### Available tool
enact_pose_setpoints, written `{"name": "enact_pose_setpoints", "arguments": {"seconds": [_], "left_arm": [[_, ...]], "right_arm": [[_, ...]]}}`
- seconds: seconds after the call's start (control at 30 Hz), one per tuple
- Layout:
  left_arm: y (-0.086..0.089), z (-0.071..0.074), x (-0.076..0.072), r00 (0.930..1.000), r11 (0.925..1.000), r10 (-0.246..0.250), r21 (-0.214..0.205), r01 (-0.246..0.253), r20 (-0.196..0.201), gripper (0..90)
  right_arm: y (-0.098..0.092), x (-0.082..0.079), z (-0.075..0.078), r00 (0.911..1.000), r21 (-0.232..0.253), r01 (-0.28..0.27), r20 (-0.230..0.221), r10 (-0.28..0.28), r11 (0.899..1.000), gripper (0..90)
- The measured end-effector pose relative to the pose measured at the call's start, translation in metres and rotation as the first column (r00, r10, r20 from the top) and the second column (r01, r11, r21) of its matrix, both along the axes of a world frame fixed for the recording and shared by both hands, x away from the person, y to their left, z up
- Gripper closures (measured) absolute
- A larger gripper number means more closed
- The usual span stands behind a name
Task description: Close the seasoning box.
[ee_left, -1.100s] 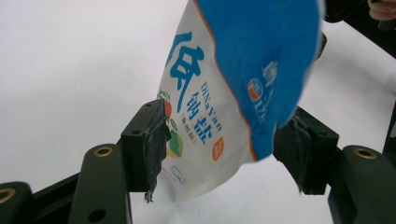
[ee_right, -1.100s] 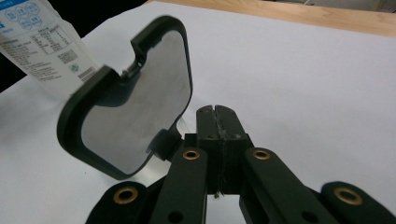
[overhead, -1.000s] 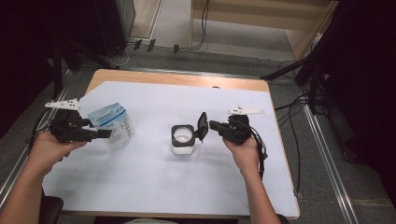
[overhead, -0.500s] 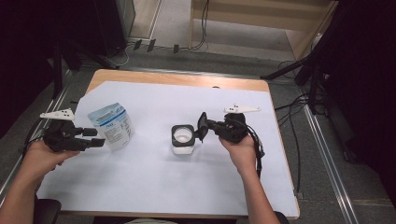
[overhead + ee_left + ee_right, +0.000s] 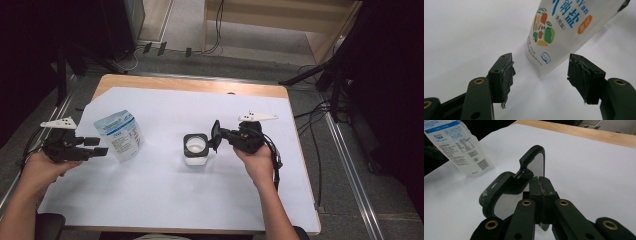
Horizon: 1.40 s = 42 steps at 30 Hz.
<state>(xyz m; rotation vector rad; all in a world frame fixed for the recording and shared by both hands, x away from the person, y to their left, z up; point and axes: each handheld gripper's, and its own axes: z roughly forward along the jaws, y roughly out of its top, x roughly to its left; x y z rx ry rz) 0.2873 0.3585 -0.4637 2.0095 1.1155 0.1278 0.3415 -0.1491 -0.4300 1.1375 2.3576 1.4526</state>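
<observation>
Left gripper (image 5: pixel 100 146), jaws spread and empty, now sits off the salt bag (image 5: pixel 119 135), drawn back toward the table's left edge and lower than a second ago, when its jaws reached to the bag's side. In the left gripper view the bag (image 5: pixel 564 35) stands a little beyond the open pads (image 5: pixel 507 75), tilted in frame, touching neither. Across the white sheet (image 5: pixel 165 200), the right gripper (image 5: pixel 216 137) is clamped shut on the raised hinged lid (image 5: pixel 534 167) of the small square jar (image 5: pixel 196 149), as it was in the earlier frames; the jar stays mid-table, lid up, mouth open. By the look of it the bag has been released upright, well apart from the jar, and any pouring of salt into the jar would first need a fresh grasp on the bag.
</observation>
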Motion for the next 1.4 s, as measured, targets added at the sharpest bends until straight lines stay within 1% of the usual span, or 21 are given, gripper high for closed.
{"name": "enact_pose_setpoints", "arguments": {"seconds": [0.07,0.13,0.2,0.23,0.3,0.4,0.67,0.73,0.83,1.1,1.27,1.37,1.4], "left_arm": [[0.002,-0.002,0.001,0.9999,0.9999,0.013,0.007,-0.013,0.001,38.7],[0.004,-0.003,0.001,0.9993,0.9993,0.038,0.002,-0.038,-0.002,38.8],[0.007,-0.003,0.002,0.9989,0.9988,0.046,-0.015,-0.046,-0.002,38.9],[0.007,-0.003,0.002,0.9987,0.9986,0.051,-0.013,-0.051,0.003,39.0],[0.008,-0.003,0.003,0.9986,0.9985,0.053,-0.015,-0.053,-0.002,39.1],[0.007,-0.003,0.003,0.9982,0.9982,0.059,-0.011,-0.059,0.007,39.1],[0.008,-0.003,0.003,0.9984,0.9983,0.056,-0.015,-0.056,0.006,39.5],[0.008,-0.003,0.003,0.9985,0.9985,0.055,-0.008,-0.055,0.006,39.5],[0.009,-0.003,0.003,0.9978,0.9978,0.066,-0.012,-0.066,0.005,39.5],[0.009,-0.004,0.003,0.9978,0.9976,0.066,-0.022,-0.065,0.006,39.6],[0.01,-0.004,0.003,0.9972,0.9972,0.075,-0.011,-0.074,0.011,39.6],[0.01,-0.004,0.003,0.9969,0.9968,0.078,-0.017,-0.078,0.011,39.6],[0.011,-0.004,0.003,0.9975,0.9973,0.071,-0.019,-0.071,0.004,39.6]], "right_arm": [[0.0,-0.001,0.0,1.0,0.002,-0.001,-0.001,0.001,1.0,90.0],[0.002,-0.002,0.001,1.0,0.0,-0.005,-0.001,0.005,1.0,90.0],[0.003,-0.002,0.001,1.0,-0.001,-0.006,0.001,0.006,1.0,90.0],[0.004,-0.002,0.001,0.9999,0.0,-0.011,0.007,0.011,1.0,90.0],[0.005,-0.003,0.001,0.9999,0.0,-0.011,0.001,0.011,1.0,90.0],[0.008,-0.003,-0.001,0.9998,-0.004,-0.02,0.001,0.02,1.0,90.0],[0.014,-0.004,-0.004,0.9992,-0.01,-0.039,-0.005,0.039,0.999,90.0],[0.015,-0.004,-0.004,0.9992,-0.015,-0.038,-0.01,0.038,0.999,90.0],[0.016,-0.004,-0.005,0.999,-0.014,-0.043,-0.008,0.043,0.999,90.0],[0.02,-0.004,-0.006,0.9987,-0.016,-0.049,-0.012,0.049,0.999,90.0],[0.023,-0.005,-0.009,0.9982,-0.026,-0.058,-0.019,0.058,0.998,90.0],[0.025,-0.005,-0.01,0.9979,-0.025,-0.061,-0.024,0.061,0.998,90.0],[0.025,-0.005,-0.011,0.9975,-0.025,-0.066,-0.024,0.066,0.997,90.0]]}}
